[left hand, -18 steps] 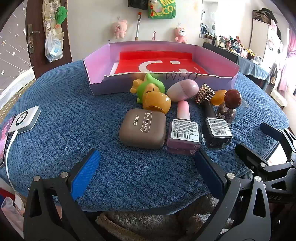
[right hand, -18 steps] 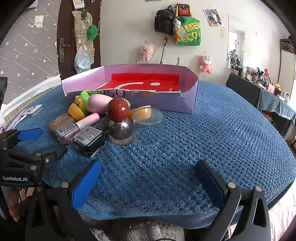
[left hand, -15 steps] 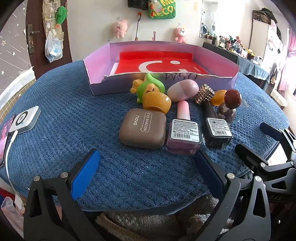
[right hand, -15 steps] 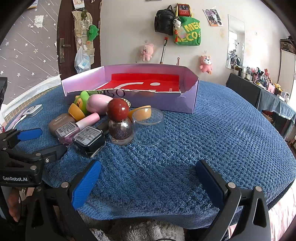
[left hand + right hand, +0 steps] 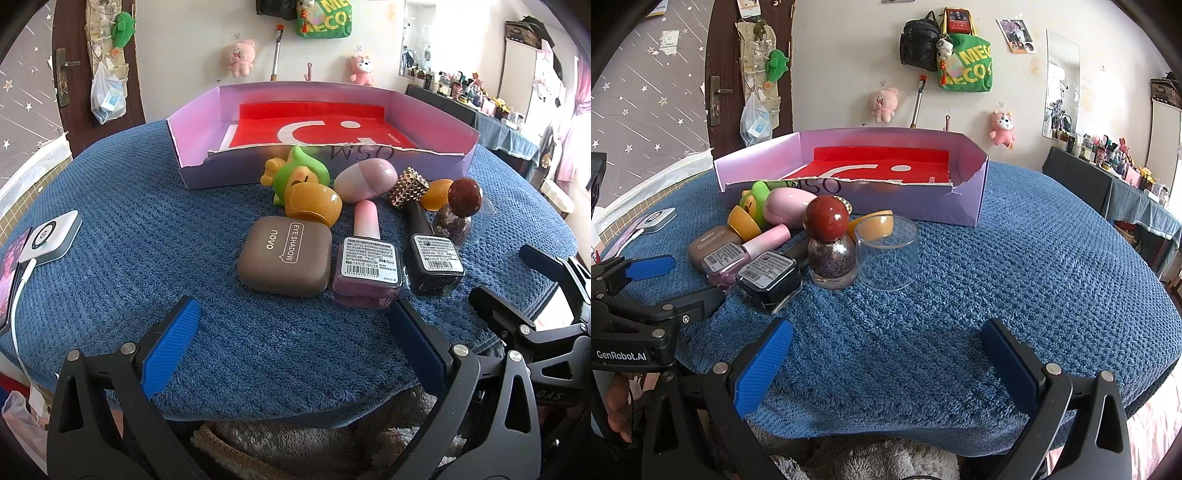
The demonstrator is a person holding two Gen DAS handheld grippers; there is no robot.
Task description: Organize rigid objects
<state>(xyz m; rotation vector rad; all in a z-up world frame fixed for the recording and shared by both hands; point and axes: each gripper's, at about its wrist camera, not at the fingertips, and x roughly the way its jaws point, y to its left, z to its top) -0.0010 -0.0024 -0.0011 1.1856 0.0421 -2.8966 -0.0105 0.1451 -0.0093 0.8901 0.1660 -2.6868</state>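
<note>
A cluster of small items lies on the blue towel in front of a shallow purple box [image 5: 192, 173] [image 5: 975, 195] with a red liner. It holds a brown eye-shadow case [image 5: 284, 256] [image 5: 709, 242], a pink nail-polish bottle [image 5: 365, 266] [image 5: 738, 254], a black bottle [image 5: 430, 262] [image 5: 772, 277], a glitter bottle with a red ball cap [image 5: 458, 210] [image 5: 831, 247], a clear cup [image 5: 886, 254], a green toy [image 5: 301, 177], an orange ring [image 5: 314, 203] and a pink egg [image 5: 369, 179]. My left gripper [image 5: 291, 347] stands open just short of the case. My right gripper [image 5: 886, 354] stands open over bare towel.
A white charger puck [image 5: 50, 236] with a cable lies at the towel's left edge beside a phone. The towel's front edge drops off just below both grippers. The right gripper's fingers [image 5: 535, 266] show at the left view's right side. A dark side table stands far right.
</note>
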